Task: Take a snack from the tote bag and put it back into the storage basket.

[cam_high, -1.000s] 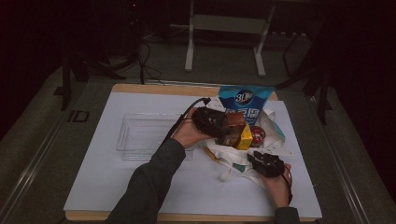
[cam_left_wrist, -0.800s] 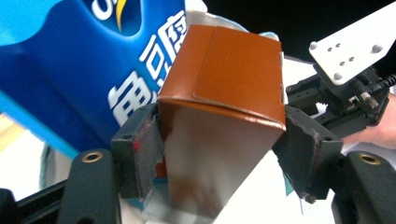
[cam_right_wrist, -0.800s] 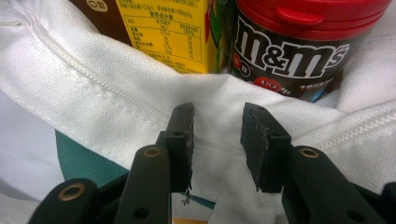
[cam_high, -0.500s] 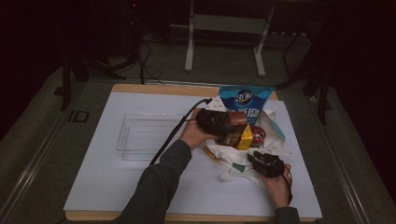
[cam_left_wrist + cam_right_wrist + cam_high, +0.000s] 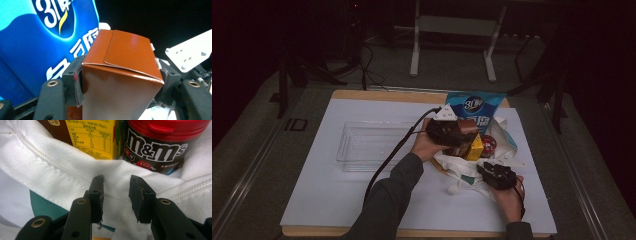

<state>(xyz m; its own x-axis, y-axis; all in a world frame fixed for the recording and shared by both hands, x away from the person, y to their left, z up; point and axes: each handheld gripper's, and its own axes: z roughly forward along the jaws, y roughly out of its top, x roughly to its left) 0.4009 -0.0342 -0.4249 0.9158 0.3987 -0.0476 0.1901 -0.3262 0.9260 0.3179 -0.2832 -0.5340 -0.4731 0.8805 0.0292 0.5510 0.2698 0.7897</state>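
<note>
At the left of the white-topped desk a clear, shallow plastic tray looks empty. Right of it, the left tongs are clamped on a brown cardboard carton, held above the white cloth bag; it seems light, stiff and crushable, best gripped across its flat sides. The bag holds a yellow carton and a red-lidded M&M's tub, beside a blue snack pouch. The right tongs stand apart at the bag's soft rim.
</note>
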